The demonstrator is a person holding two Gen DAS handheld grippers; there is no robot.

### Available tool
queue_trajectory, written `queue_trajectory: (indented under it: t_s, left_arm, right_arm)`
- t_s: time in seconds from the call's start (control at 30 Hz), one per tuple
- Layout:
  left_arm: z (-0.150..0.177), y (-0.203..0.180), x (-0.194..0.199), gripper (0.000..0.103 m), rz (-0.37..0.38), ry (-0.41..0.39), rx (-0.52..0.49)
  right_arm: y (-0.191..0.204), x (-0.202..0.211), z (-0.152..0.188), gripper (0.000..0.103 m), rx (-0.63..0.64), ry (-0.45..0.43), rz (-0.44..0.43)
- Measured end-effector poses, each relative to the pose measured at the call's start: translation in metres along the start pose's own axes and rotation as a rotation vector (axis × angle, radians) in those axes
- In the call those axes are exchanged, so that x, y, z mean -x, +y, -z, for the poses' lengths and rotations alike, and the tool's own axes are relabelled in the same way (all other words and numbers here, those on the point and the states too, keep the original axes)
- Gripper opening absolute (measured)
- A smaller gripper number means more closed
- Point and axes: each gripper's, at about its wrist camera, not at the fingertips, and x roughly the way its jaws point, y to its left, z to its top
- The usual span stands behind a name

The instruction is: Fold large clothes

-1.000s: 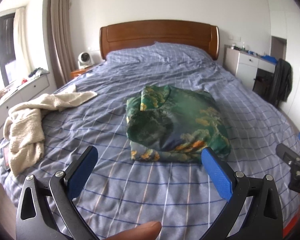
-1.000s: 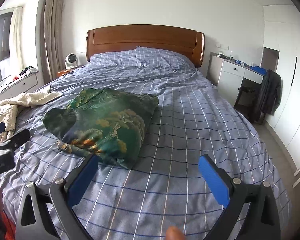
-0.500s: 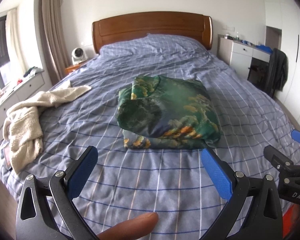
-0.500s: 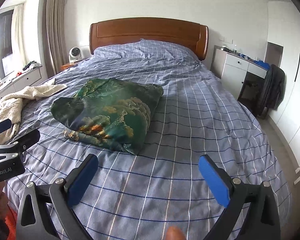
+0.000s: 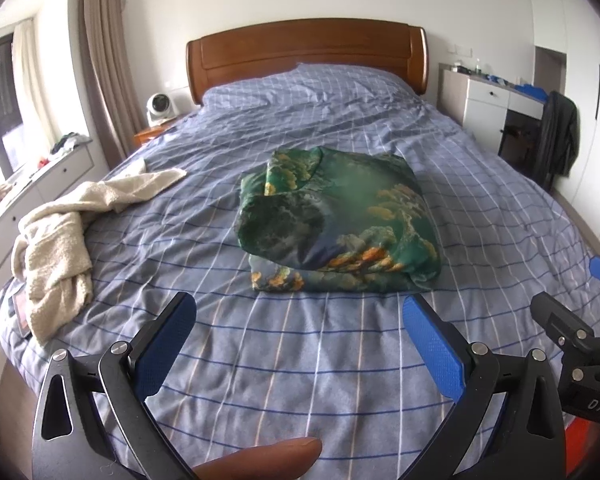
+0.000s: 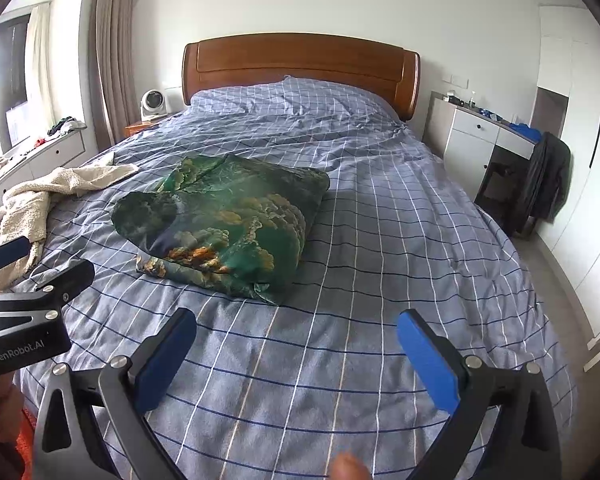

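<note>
Bedroom with white walls, and a large bed (image 5: 340, 360) under a blue-grey checked cover fills most of both wrist views, its brown wooden headboard (image 5: 306, 50) at the far end. At the far left, a window ledge and low white drawers run beside a brown curtain (image 5: 100, 60), and a small white fan (image 5: 159, 107) sits on a bedside table. On the left part of the bed lies a crumpled cream towel (image 5: 60, 248), partly draped over the edge.

Near the middle of the bed rests the folded green garment (image 5: 336, 220), a thick bundle printed with gold and orange patterns, lying flat on the cover. The left gripper (image 5: 298, 332) hovers low over the near end of the bed with its blue-padded fingers (image 5: 168, 344) spread wide apart and nothing between them; the garment sits just beyond the fingertips, centred in the gap and not touching either one. A person's fingertip shows at the bottom edge. The right gripper (image 6: 296, 344) is likewise spread wide and empty; from it the garment (image 6: 228, 224) lies ahead and to the left, past the left finger, clear of both pads.

At the right stand a white desk (image 5: 496, 100) and a dark jacket (image 5: 558, 136) hung on a chair.
</note>
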Motion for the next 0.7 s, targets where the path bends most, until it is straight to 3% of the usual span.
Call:
queue_trajectory:
  t_s: [0.7]
  left_arm:
    - [-0.0012, 0.0093, -0.0051, 0.103, 0.067, 0.009, 0.039]
  right_arm:
    - [0.0007, -0.0019, 0.0006, 0.102, 0.014, 0.02, 0.013]
